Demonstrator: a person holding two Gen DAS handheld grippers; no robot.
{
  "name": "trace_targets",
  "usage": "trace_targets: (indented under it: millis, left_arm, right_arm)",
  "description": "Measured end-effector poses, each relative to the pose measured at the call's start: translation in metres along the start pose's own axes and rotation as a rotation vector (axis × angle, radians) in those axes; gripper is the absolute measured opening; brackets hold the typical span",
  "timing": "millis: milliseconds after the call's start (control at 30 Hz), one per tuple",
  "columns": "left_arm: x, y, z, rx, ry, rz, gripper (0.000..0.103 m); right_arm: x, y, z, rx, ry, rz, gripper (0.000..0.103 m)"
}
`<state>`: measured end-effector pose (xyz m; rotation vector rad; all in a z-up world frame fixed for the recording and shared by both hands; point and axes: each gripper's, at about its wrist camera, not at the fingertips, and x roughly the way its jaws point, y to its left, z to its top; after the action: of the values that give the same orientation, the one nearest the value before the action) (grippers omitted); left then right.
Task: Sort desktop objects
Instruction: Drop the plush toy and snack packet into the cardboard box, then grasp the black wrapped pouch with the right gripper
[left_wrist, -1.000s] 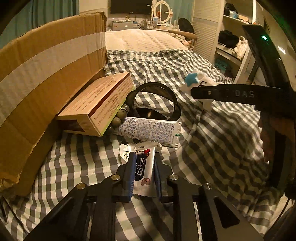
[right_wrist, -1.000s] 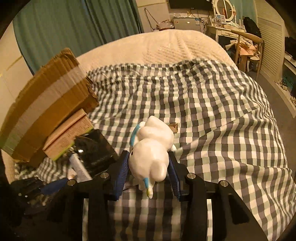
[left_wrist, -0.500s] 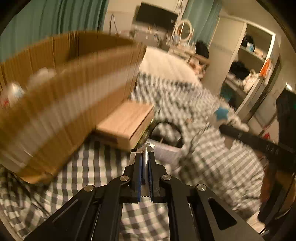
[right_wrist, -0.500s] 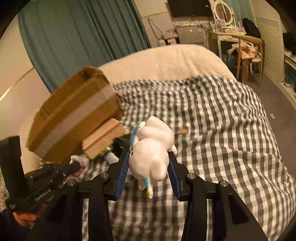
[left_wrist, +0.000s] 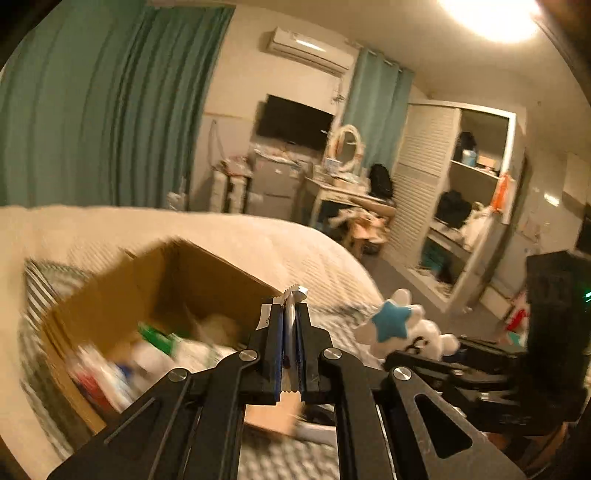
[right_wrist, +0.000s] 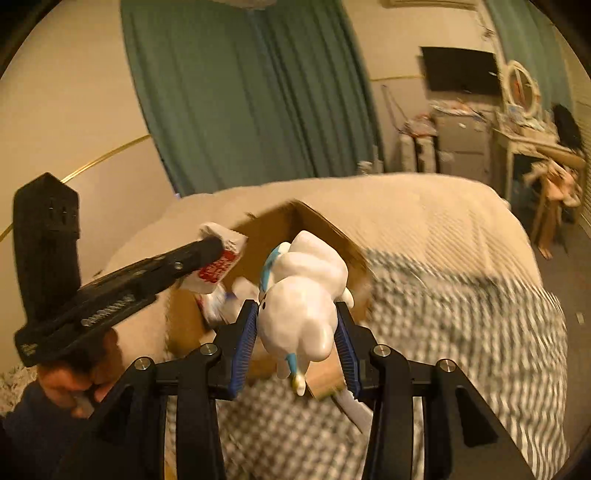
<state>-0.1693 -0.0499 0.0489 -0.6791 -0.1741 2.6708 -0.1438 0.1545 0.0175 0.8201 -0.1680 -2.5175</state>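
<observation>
1. Both tongs are loaded: the left tongs (left_wrist: 290, 354) are pinched nearly flat on a thin white crinkle-edged snack sachet (left_wrist: 291, 306), and the right tongs (right_wrist: 295, 332) are spread around a glossy white rabbit-like figurine with blue trim (right_wrist: 301, 299).
2. Held above the bed, the sachet looks light and limp, likely to slip or fold, so a grip across its middle suits it.
3. By its shine the figurine seems hard, slick and possibly breakable; its round body between the pads is the sensible hold.
4. Just beyond both loads sits the open brown cardboard box (left_wrist: 192, 273), already holding blurred packets.
5. Its near wall stands in the way and needs clearing.
6. Under it all lies the grey checked bedspread (right_wrist: 461, 325); further off, teal curtains (right_wrist: 240, 92).
</observation>
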Motion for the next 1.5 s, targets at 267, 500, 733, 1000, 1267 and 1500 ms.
trace_targets:
  millis: [267,500,733,1000,1267,1500]
  left_arm:
    - [0.037,0.076,-0.003,-0.053,0.023,0.132,0.006]
    - [0.056,0.091,-0.024,-0.064,0.111,0.216,0.074]
    - [0.008,0.083,-0.037,-0.161,0.021,0.292,0.099]
    - [-0.020,0.030,-0.067,-0.148,0.073,0.272,0.103]
    - [-0.006,-0.036,-0.135,-0.025,0.124,0.237,0.103]
    - [0.027,-0.080,-0.165,0.124,0.227,0.158,0.103]
  right_arm:
    - [0.087,0.022,0.052,0.036,0.020,0.044,0.040]
    - [0.106,0.005,0.074,0.195,-0.006,0.027,0.083]
    - [0.038,-0.001,0.048,0.184,-0.027,-0.028,0.083]
    - [-0.045,-0.040,-0.017,0.177,-0.010,-0.142,0.083]
    - [-0.023,-0.082,-0.102,0.224,0.094,-0.182,0.083]
    - [0.026,-0.092,-0.104,0.170,0.150,-0.094,0.083]
